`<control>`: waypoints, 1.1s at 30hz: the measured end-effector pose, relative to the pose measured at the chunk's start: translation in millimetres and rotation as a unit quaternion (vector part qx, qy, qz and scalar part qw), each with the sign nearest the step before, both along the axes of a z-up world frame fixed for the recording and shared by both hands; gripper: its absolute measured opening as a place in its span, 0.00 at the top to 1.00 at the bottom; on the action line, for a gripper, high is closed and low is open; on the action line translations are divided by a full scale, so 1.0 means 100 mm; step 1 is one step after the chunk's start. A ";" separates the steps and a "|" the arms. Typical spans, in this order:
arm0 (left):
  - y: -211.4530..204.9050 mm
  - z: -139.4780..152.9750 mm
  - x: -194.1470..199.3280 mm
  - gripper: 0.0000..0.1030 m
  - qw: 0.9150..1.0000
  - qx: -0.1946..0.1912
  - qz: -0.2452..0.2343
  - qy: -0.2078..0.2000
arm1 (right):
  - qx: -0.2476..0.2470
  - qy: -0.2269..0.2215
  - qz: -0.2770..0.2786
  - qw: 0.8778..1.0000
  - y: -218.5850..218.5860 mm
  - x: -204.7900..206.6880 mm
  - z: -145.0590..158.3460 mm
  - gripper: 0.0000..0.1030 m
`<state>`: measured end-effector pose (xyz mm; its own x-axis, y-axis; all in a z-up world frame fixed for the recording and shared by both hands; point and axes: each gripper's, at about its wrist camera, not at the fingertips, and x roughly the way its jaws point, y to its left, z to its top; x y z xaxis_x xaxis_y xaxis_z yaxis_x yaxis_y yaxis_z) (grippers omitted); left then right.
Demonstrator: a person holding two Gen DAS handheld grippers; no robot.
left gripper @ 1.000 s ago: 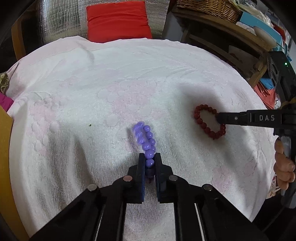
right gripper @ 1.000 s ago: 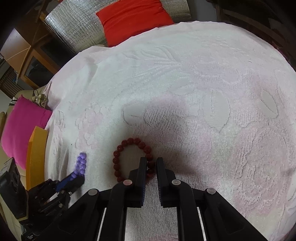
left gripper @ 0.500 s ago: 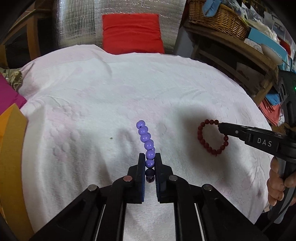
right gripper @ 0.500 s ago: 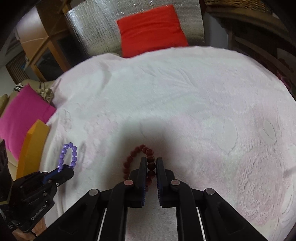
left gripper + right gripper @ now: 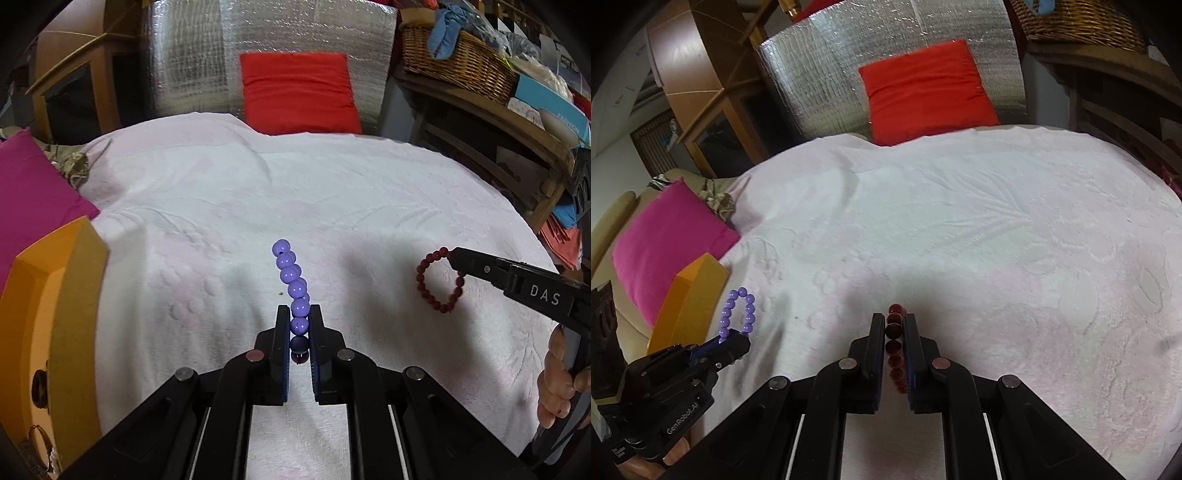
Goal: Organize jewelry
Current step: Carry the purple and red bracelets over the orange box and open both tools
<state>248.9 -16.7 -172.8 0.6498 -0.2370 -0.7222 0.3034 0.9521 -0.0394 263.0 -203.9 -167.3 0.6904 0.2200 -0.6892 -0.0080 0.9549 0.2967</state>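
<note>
My left gripper (image 5: 299, 314) is shut on a purple bead bracelet (image 5: 290, 275) and holds it in the air above the white cloth; it also shows in the right wrist view (image 5: 738, 314). My right gripper (image 5: 894, 321) is shut on a dark red bead bracelet (image 5: 894, 332), also lifted off the cloth; the bracelet hangs as a loop in the left wrist view (image 5: 439, 280). The two grippers are apart, left one to the left of the right one.
A white embossed cloth (image 5: 258, 192) covers the surface. An orange box (image 5: 48, 314) stands at the left edge beside a pink cushion (image 5: 33, 199). A red cushion (image 5: 299, 92) leans on silver foil at the back. A wicker basket (image 5: 458, 59) sits on a shelf at right.
Both grippers have risen and tilted up, lifting the purple and red bracelets off the cloth. The orange box and pink cushion have come into view at left.
</note>
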 end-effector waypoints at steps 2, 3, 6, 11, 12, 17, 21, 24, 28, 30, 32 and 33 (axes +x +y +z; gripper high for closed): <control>0.06 0.04 -0.03 0.91 1.000 0.005 0.008 -0.008 | 0.003 -0.006 0.006 1.000 0.06 0.00 0.03 0.90; 0.08 0.06 -0.06 0.91 1.000 0.007 0.011 -0.012 | 0.004 -0.010 0.010 1.000 0.11 0.00 0.04 0.90; 0.19 0.10 -0.09 0.91 1.000 0.009 0.023 -0.018 | 0.006 -0.020 0.020 1.000 0.21 -0.02 0.07 0.90; 0.37 0.18 -0.13 0.91 0.999 0.008 0.043 -0.028 | 0.011 -0.033 0.038 0.999 0.41 -0.04 0.10 0.90; 0.42 0.20 -0.15 0.91 0.998 0.006 0.047 -0.032 | 0.012 -0.035 0.041 0.998 0.45 -0.04 0.11 0.90; 0.56 0.29 -0.24 0.91 0.997 -0.002 0.065 -0.046 | 0.019 -0.045 0.058 0.997 0.62 -0.06 0.14 0.90; 0.68 0.37 -0.33 0.91 0.995 -0.005 0.081 -0.058 | 0.022 -0.055 0.071 0.996 0.77 -0.10 0.19 0.90; 0.76 0.43 -0.39 0.91 0.993 -0.007 0.097 -0.067 | 0.026 -0.061 0.080 0.995 0.86 -0.15 0.24 0.90; 0.86 0.49 -0.47 0.91 0.990 -0.008 0.118 -0.078 | 0.030 -0.072 0.089 0.993 0.98 -0.23 0.32 0.90; 0.91 0.51 -0.50 0.91 0.989 -0.005 0.127 -0.081 | 0.033 -0.077 0.095 0.992 1.04 -0.28 0.36 0.90; 0.98 0.51 -0.53 0.91 0.987 0.001 0.137 -0.086 | 0.033 -0.083 0.103 0.991 1.12 -0.31 0.40 0.90; 1.02 0.52 -0.53 0.91 0.986 0.003 0.143 -0.087 | 0.033 -0.087 0.106 0.990 1.15 -0.33 0.42 0.90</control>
